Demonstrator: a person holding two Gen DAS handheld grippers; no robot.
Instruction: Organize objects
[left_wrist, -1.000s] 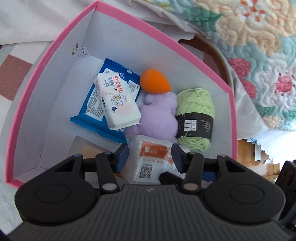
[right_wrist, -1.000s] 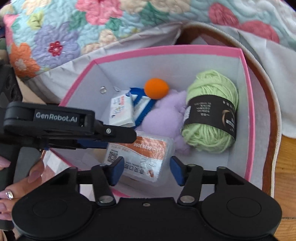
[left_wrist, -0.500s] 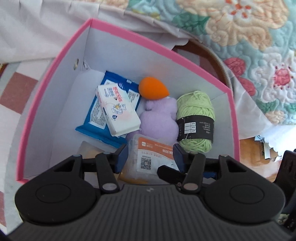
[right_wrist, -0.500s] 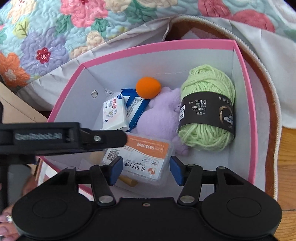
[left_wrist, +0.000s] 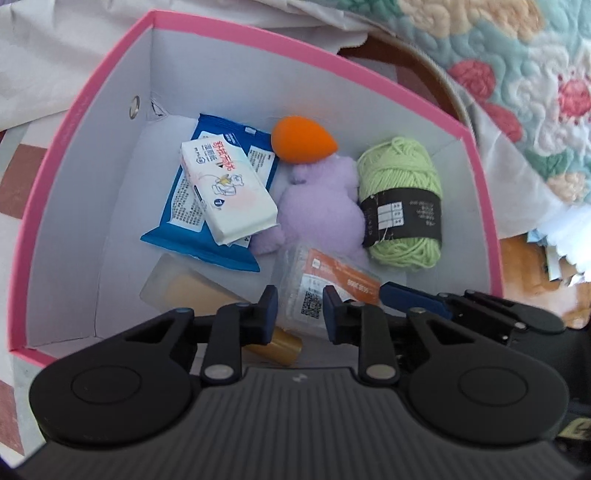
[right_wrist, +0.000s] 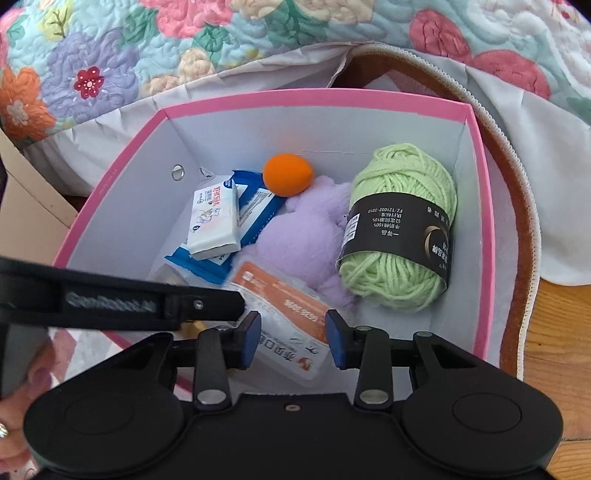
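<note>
A pink box (left_wrist: 303, 51) (right_wrist: 314, 99) holds green yarn (left_wrist: 400, 177), a purple plush (left_wrist: 321, 210), an orange sponge (left_wrist: 299, 138), a white tissue pack (left_wrist: 229, 192) on blue wipes (left_wrist: 184, 221), and a beige bottle (left_wrist: 192, 288). A clear orange-labelled case (left_wrist: 325, 273) (right_wrist: 284, 295) lies near the front wall. My left gripper (left_wrist: 301, 314) hangs above it, shut and empty. My right gripper (right_wrist: 293, 341) is closing; the case shows between its jaws but lower down, and the pads stay clear of it. One left finger (right_wrist: 207, 304) crosses the right wrist view.
A floral quilt (right_wrist: 184, 55) and white cloth (left_wrist: 55, 55) lie behind the box. A brown mat (right_wrist: 517, 206) curves round its right side, with wooden floor (right_wrist: 561, 332) beyond. A person's hand (right_wrist: 7, 432) shows at the lower left.
Both pairs of jaws have narrowed. The clear case has slid lower and tilted inside the pink box, uncovering the beige bottle in the left wrist view.
</note>
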